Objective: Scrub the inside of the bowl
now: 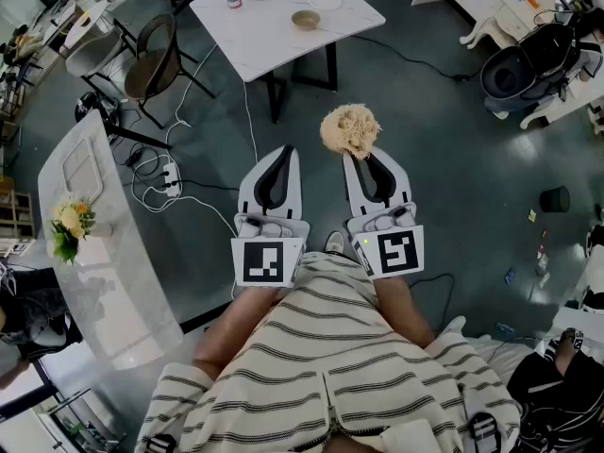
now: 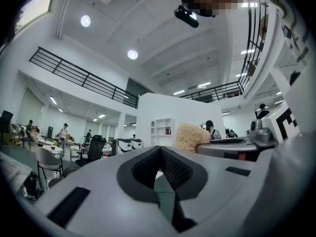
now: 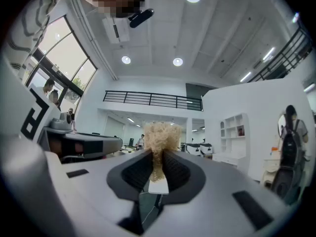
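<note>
We hold the scrubber [image 1: 349, 130], a pale tan ball of tangled fibres, pinched at its lower part between the jaws of our right gripper [image 1: 366, 159]. Its bushy bulk stands out beyond the jaw tips. The bowl [image 1: 305, 19] is small, round and tan-brown. It sits upright toward the far side of the white bench [image 1: 269, 36], well apart from the scrubber.

The beige fibrous scrubbing ball [image 1: 349, 130] sits between the jaws of the right gripper [image 1: 354, 157], just right of the left gripper [image 1: 286, 151] (jaws together, nothing between). Well ahead, the small tan round bowl [image 1: 305, 19] stands on the white marble tabletop [image 1: 274, 41], with a flat white plate [image 1: 325, 1] just behind it.
</note>
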